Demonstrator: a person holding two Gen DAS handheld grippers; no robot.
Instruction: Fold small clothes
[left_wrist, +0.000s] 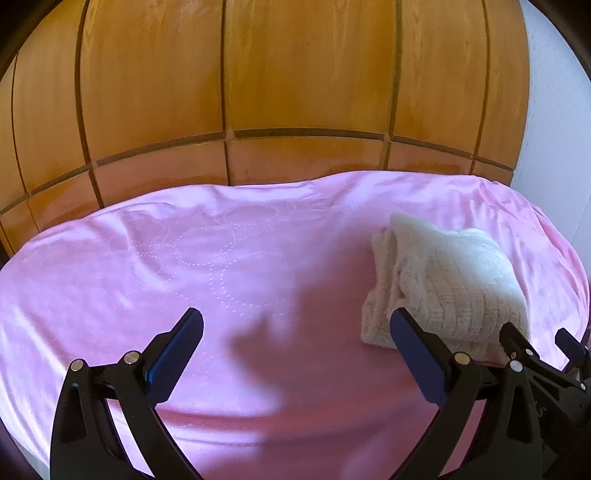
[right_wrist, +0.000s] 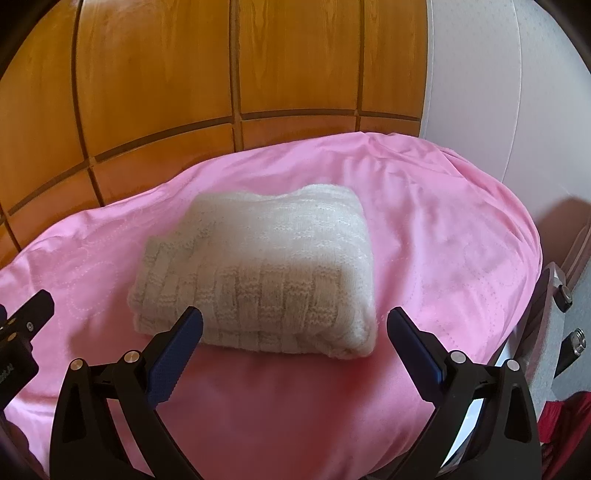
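A cream knitted garment (right_wrist: 258, 269) lies folded into a thick rectangle on a pink cloth (right_wrist: 443, 240). It also shows at the right of the left wrist view (left_wrist: 450, 284). My right gripper (right_wrist: 295, 321) is open and empty, just in front of the garment's near edge. My left gripper (left_wrist: 295, 325) is open and empty over bare pink cloth (left_wrist: 147, 277), to the left of the garment. The right gripper shows at the lower right of the left wrist view (left_wrist: 535, 343). Part of the left gripper shows at the left edge of the right wrist view (right_wrist: 26, 314).
A wooden panelled wardrobe (left_wrist: 295, 92) stands right behind the cloth-covered surface. A white wall (right_wrist: 498, 92) is at the right. A chair or stand with metal parts (right_wrist: 565, 295) and red fabric (right_wrist: 561, 417) sit off the right edge.
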